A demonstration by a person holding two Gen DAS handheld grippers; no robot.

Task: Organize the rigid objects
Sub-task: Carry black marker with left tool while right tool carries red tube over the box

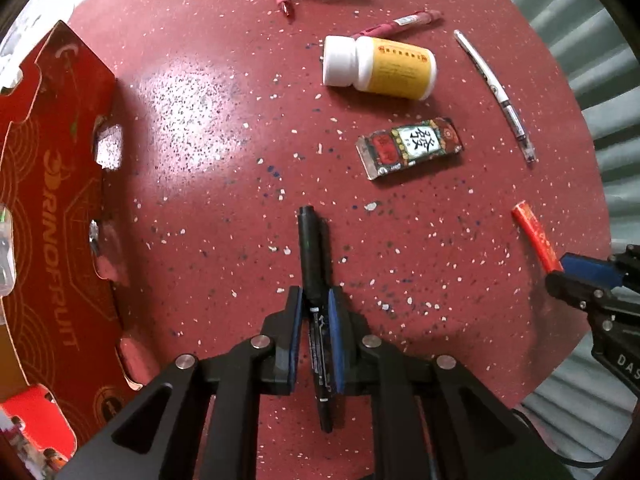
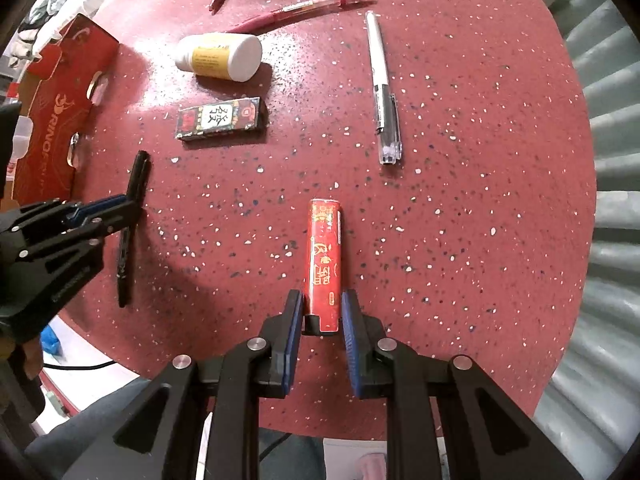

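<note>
Progress looks early: left hand-held gripper (image 1: 314, 304) clamps a black marker (image 1: 314, 248), right hand-held gripper (image 2: 322, 312) grasps a red tube (image 2: 325, 256); toward twelve o'clock a bottle (image 1: 380, 66), small box (image 1: 410, 146) and pens lie loose on the surface (image 1: 200, 160).

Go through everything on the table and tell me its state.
Black marker: capped, clamped in left gripper.
Red tube: clamped in right gripper.
Pill bottle: capped, on its side.
White pen: lying loose.
Small printed box: lying flat.

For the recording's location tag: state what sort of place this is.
Probably a home, not a workshop: a round red speckled table holding household odds, a pill bottle, pens, beside a printed fruit carton.
</note>
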